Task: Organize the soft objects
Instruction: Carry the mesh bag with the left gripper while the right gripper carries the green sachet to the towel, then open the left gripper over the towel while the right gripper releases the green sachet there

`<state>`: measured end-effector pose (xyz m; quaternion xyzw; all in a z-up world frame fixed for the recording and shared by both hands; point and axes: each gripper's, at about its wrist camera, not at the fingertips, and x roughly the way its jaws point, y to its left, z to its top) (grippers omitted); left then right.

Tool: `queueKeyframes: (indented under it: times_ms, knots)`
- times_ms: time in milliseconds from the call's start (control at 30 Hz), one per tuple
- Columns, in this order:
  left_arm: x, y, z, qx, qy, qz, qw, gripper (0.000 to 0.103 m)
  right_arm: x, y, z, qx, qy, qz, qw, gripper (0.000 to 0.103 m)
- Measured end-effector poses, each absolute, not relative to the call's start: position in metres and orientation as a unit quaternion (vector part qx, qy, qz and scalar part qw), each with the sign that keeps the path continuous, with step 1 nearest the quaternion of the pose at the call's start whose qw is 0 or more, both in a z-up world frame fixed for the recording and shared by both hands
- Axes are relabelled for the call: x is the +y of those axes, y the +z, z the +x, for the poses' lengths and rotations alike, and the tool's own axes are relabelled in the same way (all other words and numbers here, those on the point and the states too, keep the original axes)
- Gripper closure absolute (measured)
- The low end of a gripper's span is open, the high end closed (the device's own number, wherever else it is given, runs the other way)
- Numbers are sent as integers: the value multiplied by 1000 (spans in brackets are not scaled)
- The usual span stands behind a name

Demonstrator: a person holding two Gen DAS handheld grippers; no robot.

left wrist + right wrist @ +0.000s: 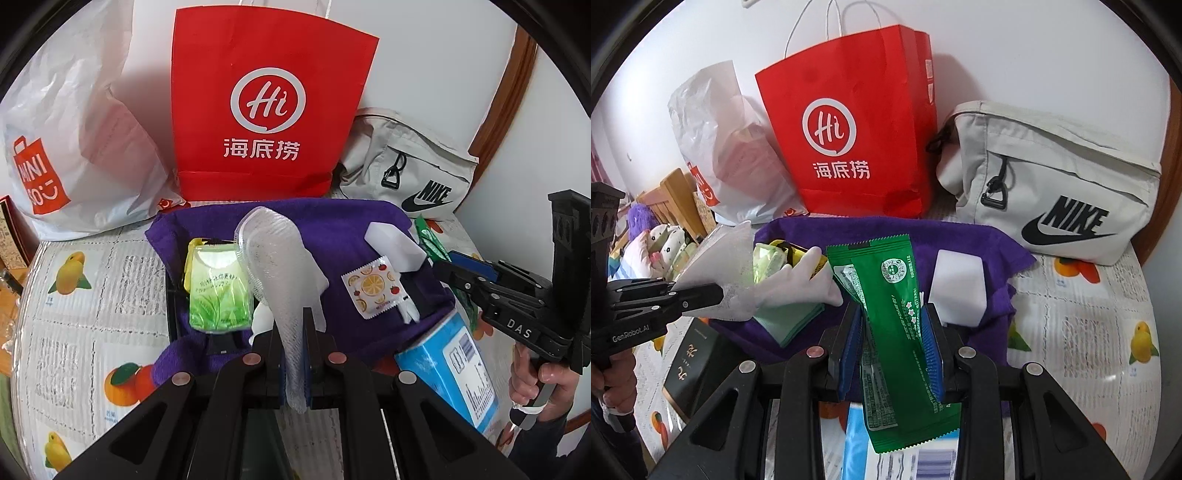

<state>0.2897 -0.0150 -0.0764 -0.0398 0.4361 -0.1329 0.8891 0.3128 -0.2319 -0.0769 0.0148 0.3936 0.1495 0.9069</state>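
Observation:
My left gripper (294, 325) is shut on a translucent white plastic glove (275, 266) and holds it above a purple towel (351, 229); the glove also shows in the right wrist view (783, 280). My right gripper (892, 325) is shut on a green snack packet (890, 317), held upright over the towel (960, 236). On the towel lie a green tea pouch (218, 291), a fruit-print sachet (375, 286) and a white foam block (395, 245), which also shows in the right wrist view (958, 284).
A red paper bag (266, 110), a white Miniso plastic bag (74, 147) and a beige Nike pouch (413, 170) stand behind the towel against the wall. A blue box (454, 369) lies at the right, a dark box (694, 365) at the left. The table has a fruit-print cloth (92, 295).

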Motion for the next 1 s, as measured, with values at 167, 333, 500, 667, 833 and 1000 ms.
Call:
queueKeyframes:
  times_ms: [167,333,500,667,833,1000]
  knots:
    - [-18,-79,304,438,-143,-40,887,96,-228,-82,328,399,152,10,904,70]
    - [-24,-88,319,446,-145,-38,883,96,-223,-93,341,412,156,2,898,70]
    - [-28,-103,332,465,-141,-42,873,96,-216,-104,348,425,164,-6,890,70]
    - [-30,-110,345,473,-135,-38,870,96,-211,-114,358,442,170,-11,881,70]
    - [-32,-113,351,475,-137,-41,868,96,-206,-120,367,453,169,-14,875,69]
    - [-30,-115,354,476,-141,-49,867,96,-207,-129,373,469,158,-13,869,64]
